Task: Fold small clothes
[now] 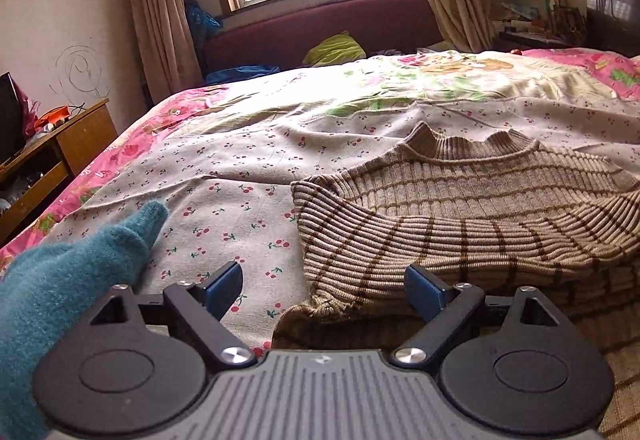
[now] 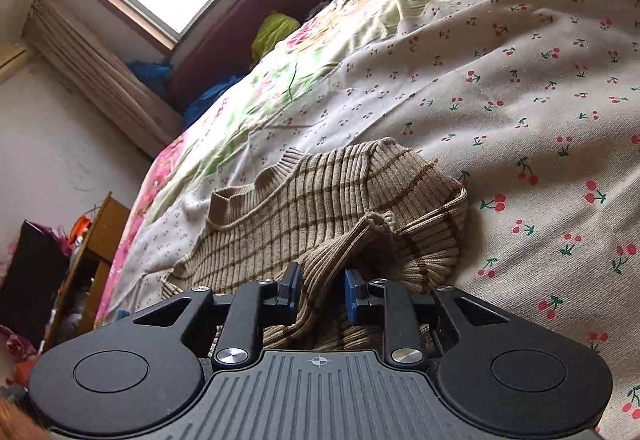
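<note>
Right gripper (image 2: 320,290) jaws parted around sweater (image 2: 320,200) sleeve, left gripper (image 1: 323,290) wide apart; smooth sleeves flat before folding.

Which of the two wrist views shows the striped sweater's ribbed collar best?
The left wrist view: the collar of the striped sweater faces the camera, its whole curve visible. In the right wrist view the collar appears tilted and smaller, seen edge-on, behind a folded sleeve.
</note>
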